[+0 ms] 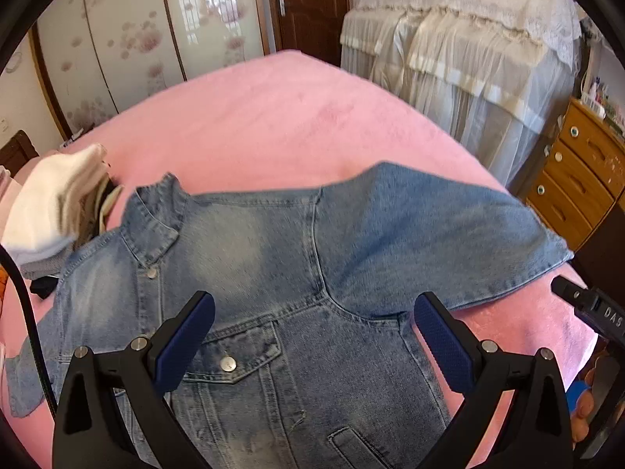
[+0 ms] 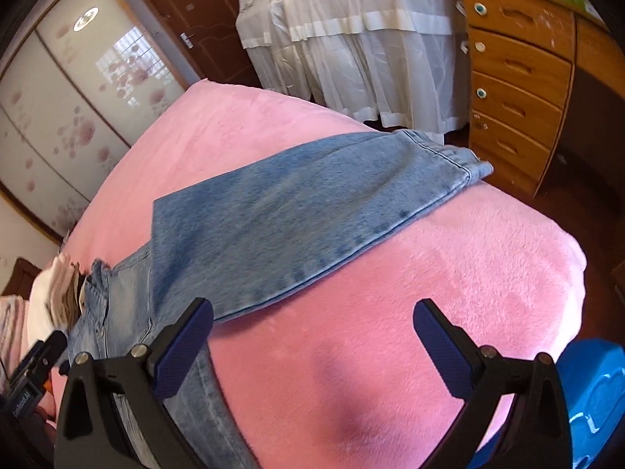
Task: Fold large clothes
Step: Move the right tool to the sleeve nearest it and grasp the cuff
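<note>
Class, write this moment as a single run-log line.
denim jacket: flat, front up, on pink blanket | sleeve: spread out | left gripper: open above chest | right gripper: open, empty

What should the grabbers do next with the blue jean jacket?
Probably the right gripper should reach forward and pinch the sleeve. The denim jacket lies face up on the pink blanket, that sleeve sticks straight out sideways, and both grippers are open and hold nothing, so folding the sleeve in over the body looks like the first step.
</note>
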The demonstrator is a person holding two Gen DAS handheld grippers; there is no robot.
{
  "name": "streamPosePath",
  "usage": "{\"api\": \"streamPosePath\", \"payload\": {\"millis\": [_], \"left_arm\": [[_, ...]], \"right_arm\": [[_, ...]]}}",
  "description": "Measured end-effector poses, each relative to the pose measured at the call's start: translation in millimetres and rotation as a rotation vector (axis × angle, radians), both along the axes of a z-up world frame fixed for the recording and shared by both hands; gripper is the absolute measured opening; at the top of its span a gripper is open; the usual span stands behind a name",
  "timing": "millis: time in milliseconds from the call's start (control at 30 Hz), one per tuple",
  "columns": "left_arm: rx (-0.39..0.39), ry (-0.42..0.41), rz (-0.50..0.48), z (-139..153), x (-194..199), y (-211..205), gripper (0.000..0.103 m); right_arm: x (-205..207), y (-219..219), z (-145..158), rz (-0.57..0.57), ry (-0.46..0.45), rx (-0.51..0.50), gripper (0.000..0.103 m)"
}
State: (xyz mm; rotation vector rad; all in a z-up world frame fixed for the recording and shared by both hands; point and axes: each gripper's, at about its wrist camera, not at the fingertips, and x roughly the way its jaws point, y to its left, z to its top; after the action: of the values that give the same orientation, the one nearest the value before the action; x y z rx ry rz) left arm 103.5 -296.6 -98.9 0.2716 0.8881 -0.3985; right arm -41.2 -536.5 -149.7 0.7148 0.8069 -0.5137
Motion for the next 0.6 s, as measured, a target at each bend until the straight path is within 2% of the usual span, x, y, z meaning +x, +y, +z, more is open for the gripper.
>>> {"api": "streamPosePath", "payload": {"millis": [133,333,467,600], "left_arm": [[0.023,0.065,0.021,-23,13,-11,0.102],[0.017,0.25,0.079,-59,39,-17,0.102],[0.025,0.277,0.099,-71,49,-19,0.102],[0.028,0.295,0.078,-80,52,-23,0.096]], "right_arm": [[-1,-25,-17,-0.044,-0.022,0.04,0.097],[13,-66,-40,-0.101,-0.036,0.113,0.089],[28,-88,-53,-0.138,-0.027,0.133,0.084],[40,-104,-59,-0.173,-0.012,0.129,0.071]]}}
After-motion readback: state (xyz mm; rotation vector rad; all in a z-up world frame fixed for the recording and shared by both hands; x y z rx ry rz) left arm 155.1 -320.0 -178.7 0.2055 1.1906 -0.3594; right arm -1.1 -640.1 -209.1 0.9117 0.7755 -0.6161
